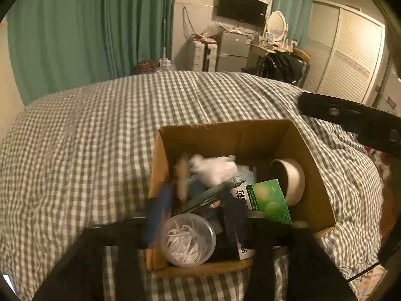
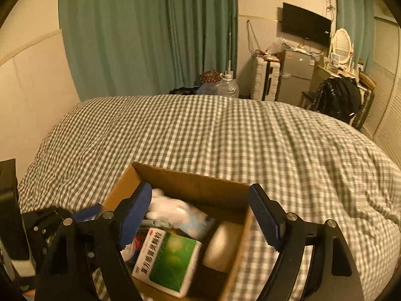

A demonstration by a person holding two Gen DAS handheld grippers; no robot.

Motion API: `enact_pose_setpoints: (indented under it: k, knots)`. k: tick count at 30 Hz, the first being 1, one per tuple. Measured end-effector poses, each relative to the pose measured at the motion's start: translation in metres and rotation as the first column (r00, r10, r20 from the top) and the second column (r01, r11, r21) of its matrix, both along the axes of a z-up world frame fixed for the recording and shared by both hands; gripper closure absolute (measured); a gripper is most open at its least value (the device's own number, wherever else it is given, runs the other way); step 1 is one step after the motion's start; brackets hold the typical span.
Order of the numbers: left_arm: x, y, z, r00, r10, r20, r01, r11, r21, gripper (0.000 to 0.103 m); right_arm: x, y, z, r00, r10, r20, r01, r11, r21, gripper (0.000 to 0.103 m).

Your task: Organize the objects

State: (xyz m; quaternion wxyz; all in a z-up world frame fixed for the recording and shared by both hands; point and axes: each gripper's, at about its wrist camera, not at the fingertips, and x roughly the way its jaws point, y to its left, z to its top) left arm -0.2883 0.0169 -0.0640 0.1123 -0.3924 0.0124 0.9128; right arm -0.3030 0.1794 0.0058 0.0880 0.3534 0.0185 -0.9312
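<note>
- Open brown cardboard box (image 1: 310,175), flaps gone or folded, sitting on a bed covered by a grey-and-white checked quilt (image 1: 100,138); seen again from the right wrist (image 2: 190,178).
- Packed inside: a round clear plastic tub (image 1: 188,240) holding white floss-pick-like pieces, near the box's front wall.
- Beside it, a green-and-white medicine carton (image 1: 269,199), tilted, printed with large Chinese characters; from the right wrist (image 2: 168,263) a red logo and a row of dark characters along the white edge, too blurred to read fully.
- To the right of the carton, a cream bowl (image 1: 290,178) with a dark interior, tipped on its side against the right wall of the box.
- Toward the back, a white crumpled bag or soft item (image 1: 213,168), blurred; a grey metal tool (image 1: 215,193), pliers-like, lying across the middle.
- Left gripper (image 1: 193,210) low over the front of the box, blue-padded fingers blurred on either side of the tub; grasp cannot be told.
- Right gripper (image 2: 200,215) spread wide above the box, blue pads well apart, nothing between them.
- Beyond the bed: green curtains (image 1: 87,25), a wall-mounted dark screen (image 1: 241,7).
</note>
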Motion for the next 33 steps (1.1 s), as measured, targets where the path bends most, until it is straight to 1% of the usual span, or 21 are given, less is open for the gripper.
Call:
enact_pose_setpoints:
  k: [1,3,5,8,10,12,14,15,16,19,23,25,28,30,33]
  knots:
    - [0.005,-0.001,0.006,1.000,0.015,-0.018,-0.015,1.000,-0.001,0.027,0.005,0.003,0.005,1.000,-0.005,-0.008,0.005,1.000,0.004,0.022]
    - [0.016,-0.003,0.021,0.999,0.020,-0.036,-0.020,1.000,0.019,0.027,0.021,0.010,0.018,0.999,-0.019,-0.035,0.020,1.000,0.018,0.021]
    - [0.024,-0.002,0.035,0.999,0.027,-0.042,-0.027,1.000,0.016,0.024,0.034,0.015,0.031,0.998,-0.029,-0.051,0.031,0.999,0.030,0.020]
    - [0.040,0.000,0.064,0.995,0.035,-0.089,-0.035,0.999,0.006,0.018,0.064,0.026,0.058,0.994,-0.046,-0.097,0.049,0.999,0.025,0.018]
    - [0.055,0.000,0.088,0.990,0.037,-0.134,-0.035,0.999,0.013,0.010,0.081,0.029,0.074,0.991,-0.054,-0.125,0.057,0.998,0.022,0.014]
    - [0.071,0.002,0.110,0.983,0.038,-0.177,-0.035,0.999,0.022,0.005,0.103,0.031,0.093,0.986,-0.062,-0.156,0.067,0.997,0.026,0.012]
    - [0.091,0.004,0.134,0.974,0.023,-0.227,-0.017,0.999,0.031,0.005,0.126,0.032,0.109,0.979,-0.067,-0.191,0.075,0.997,0.031,0.010]
    - [0.094,0.003,0.141,0.971,0.019,-0.239,-0.012,0.999,0.030,0.003,0.139,0.030,0.118,0.976,-0.069,-0.207,0.078,0.996,0.035,0.009]
    - [0.104,0.004,0.152,0.965,0.017,-0.261,-0.011,1.000,0.024,0.001,0.148,0.030,0.125,0.973,-0.071,-0.219,0.081,0.996,0.038,0.009]
    - [0.128,0.007,0.175,0.952,0.012,-0.307,-0.011,1.000,0.005,0.000,0.182,0.029,0.143,0.960,-0.085,-0.268,0.099,0.994,0.039,0.007]
    - [0.161,0.005,0.194,0.938,0.017,-0.346,-0.006,0.999,0.031,0.000,0.213,0.026,0.160,0.945,-0.090,-0.313,0.098,0.995,0.008,0.001]
    - [0.174,0.005,0.200,0.931,0.028,-0.365,-0.018,0.999,0.033,0.000,0.225,0.024,0.164,0.938,-0.094,-0.333,0.102,0.995,0.007,0.000]
    - [0.191,0.005,0.204,0.918,0.052,-0.392,-0.044,0.999,0.029,0.000,0.241,0.023,0.162,0.932,-0.099,-0.347,0.110,0.994,0.013,0.000]
    - [0.200,0.006,0.202,0.913,0.058,-0.404,-0.051,0.998,0.029,0.000,0.249,0.025,0.156,0.931,-0.110,-0.349,0.117,0.993,-0.003,0.000]
    - [0.213,0.009,0.197,0.904,0.065,-0.423,-0.067,0.998,0.010,0.000,0.255,0.031,0.140,0.928,-0.125,-0.352,0.123,0.992,-0.030,0.000]
